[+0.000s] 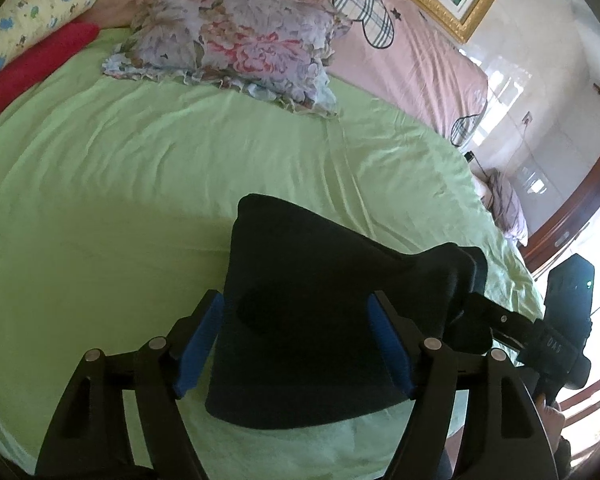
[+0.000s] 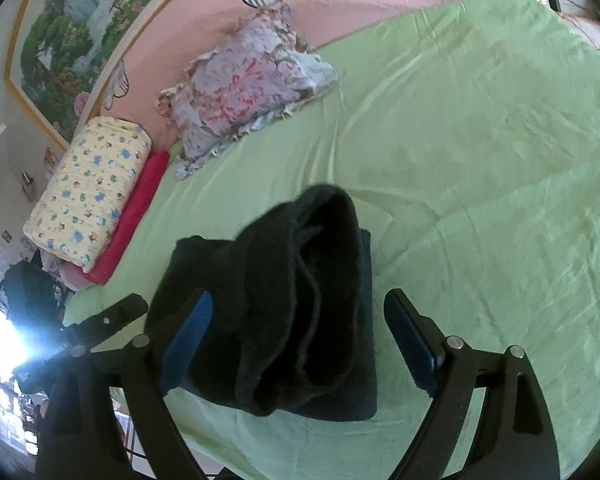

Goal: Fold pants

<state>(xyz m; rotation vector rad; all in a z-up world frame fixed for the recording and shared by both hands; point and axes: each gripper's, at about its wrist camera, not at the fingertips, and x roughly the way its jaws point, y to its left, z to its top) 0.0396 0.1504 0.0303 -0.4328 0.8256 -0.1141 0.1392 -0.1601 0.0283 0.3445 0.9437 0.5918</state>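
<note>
On the green bed sheet (image 1: 140, 168) near its front edge, folded pants (image 2: 284, 312) sit between released left gripper (image 1: 296, 344) and right gripper (image 2: 300, 344) fingers; likely best to square the loose top layer.

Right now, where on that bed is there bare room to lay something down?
The green sheet lies bare to the right of the folded dark pants and between them and the floral pillow. It is crowded on the left: a yellow patterned bundle and a red cloth line that edge.
</note>
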